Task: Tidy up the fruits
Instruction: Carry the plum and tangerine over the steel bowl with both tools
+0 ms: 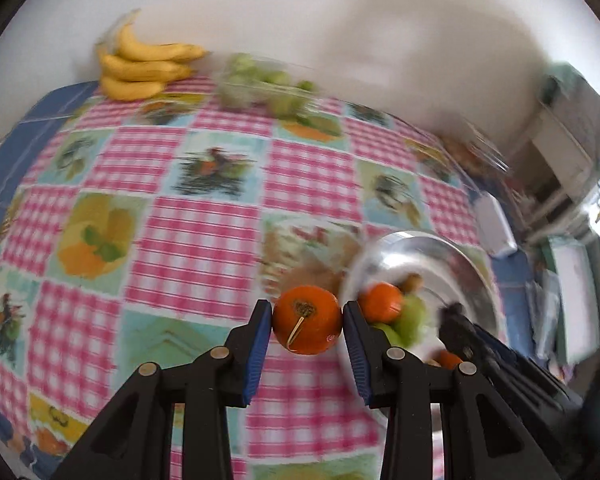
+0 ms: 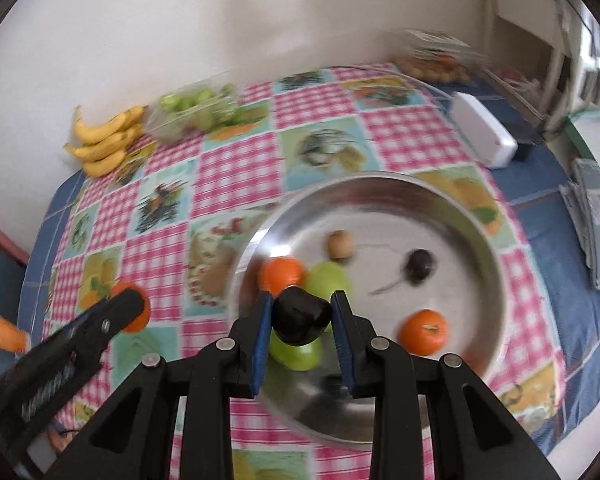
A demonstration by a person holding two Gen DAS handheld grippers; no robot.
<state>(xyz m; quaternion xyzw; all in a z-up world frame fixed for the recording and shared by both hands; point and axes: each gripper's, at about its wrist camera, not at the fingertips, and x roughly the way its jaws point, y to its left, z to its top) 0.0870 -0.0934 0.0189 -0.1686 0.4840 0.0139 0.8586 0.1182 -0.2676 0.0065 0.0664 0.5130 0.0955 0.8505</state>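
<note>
Far left, bananas (image 2: 106,146) and a tub of green fruit (image 2: 196,110) lie by the wall. My left gripper (image 1: 307,326) pinches an orange (image 1: 307,319) across its middle, held above the cloth just left of the bowl (image 2: 452,208). My right gripper (image 2: 300,322) clamps a dark fruit (image 2: 300,320) over the bowl's near side. I judge the orange firm and light, its skin slick. The dark fruit looks softer and likely bruises, so squeeze it gently at its widest part.
</note>
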